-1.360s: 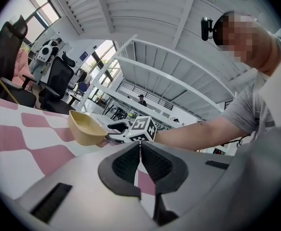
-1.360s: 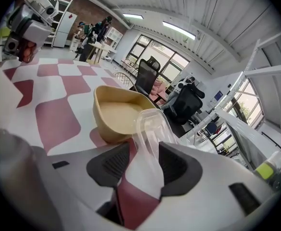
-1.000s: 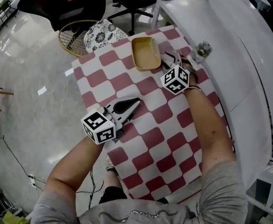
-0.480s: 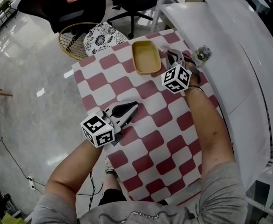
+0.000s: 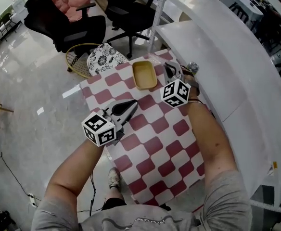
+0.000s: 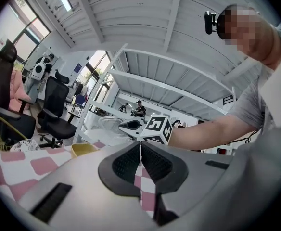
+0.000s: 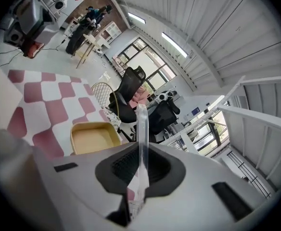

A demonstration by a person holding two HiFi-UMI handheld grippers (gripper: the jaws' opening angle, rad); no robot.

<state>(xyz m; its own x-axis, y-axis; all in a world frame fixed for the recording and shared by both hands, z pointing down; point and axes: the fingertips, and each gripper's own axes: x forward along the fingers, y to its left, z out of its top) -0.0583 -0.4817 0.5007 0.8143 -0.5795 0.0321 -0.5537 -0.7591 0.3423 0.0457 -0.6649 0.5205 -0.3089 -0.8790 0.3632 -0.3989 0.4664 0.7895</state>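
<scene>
The right gripper (image 7: 141, 150) is pinching a thin clear plastic piece (image 7: 141, 126), its jaws pressed onto it from both sides. In the right gripper view the clear plastic piece shows edge-on: a narrow, colourless, see-through strip that rises straight up out of the dark ribbed pads and stands well past the jaw tips, with a faint glossy rim at its top. Its full shape cannot be told from this angle. Just left of the jaws and lower in that view lies a shallow tan rectangular tray (image 7: 95, 137) with rounded corners, resting on the red-and-white checked table (image 5: 155, 138). From the head view the right gripper (image 5: 170, 72) sits just beside the tan rectangular tray (image 5: 145, 74) at the far end of the table, next to a curved white counter (image 5: 217, 57); whether they touch cannot be told

The left gripper (image 6: 140, 150) has its jaws closed flat against each other with nothing between them. It hangs over the table's left edge (image 5: 128, 106), well apart from the tray (image 6: 85, 149), pointing toward it
</scene>
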